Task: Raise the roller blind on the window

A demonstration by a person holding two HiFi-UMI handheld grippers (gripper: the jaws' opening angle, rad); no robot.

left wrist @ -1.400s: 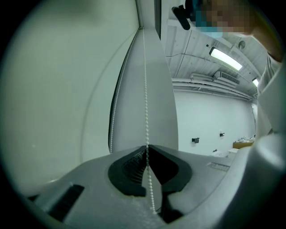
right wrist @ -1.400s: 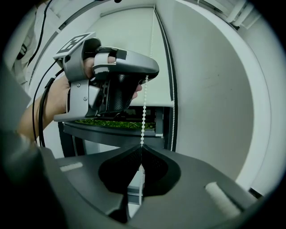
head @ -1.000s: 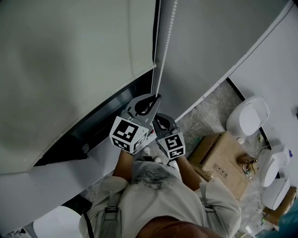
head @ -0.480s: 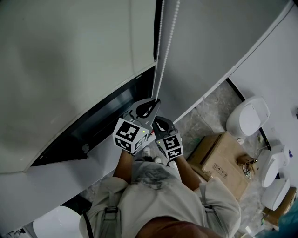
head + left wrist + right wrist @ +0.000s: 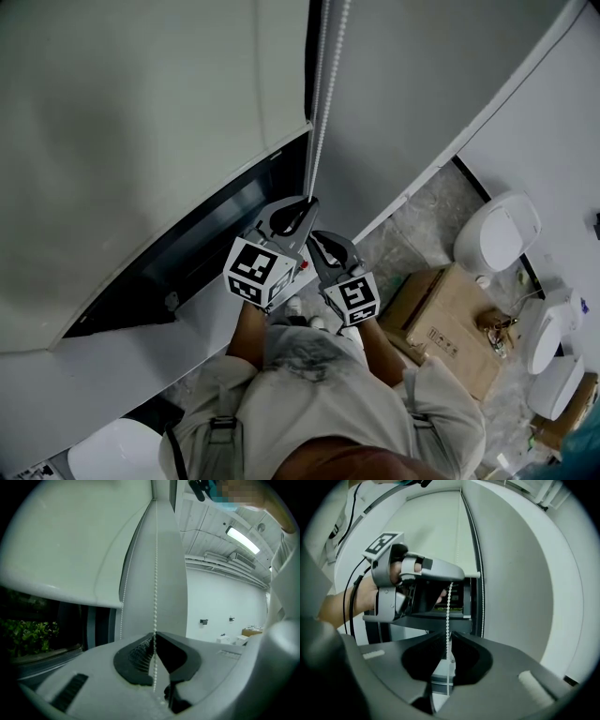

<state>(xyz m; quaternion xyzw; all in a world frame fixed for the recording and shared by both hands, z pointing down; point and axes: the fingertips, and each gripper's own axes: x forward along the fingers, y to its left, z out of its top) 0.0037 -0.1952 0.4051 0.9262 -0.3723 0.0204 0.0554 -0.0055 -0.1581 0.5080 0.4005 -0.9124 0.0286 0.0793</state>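
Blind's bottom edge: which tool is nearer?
Left. The left tool grips the bead chain just below the blind's bottom edge; the right tool grips it lower down.

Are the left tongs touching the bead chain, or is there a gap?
Touching. The left gripper view shows the left tongs closed on the bead chain, which runs straight up from between their tips.

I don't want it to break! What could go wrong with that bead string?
The left gripper pinches the thin bead chain only at its jaw tips, so it might slip. I can't tell whether the right gripper grips it too; if not, letting go might let the roller blind drop.
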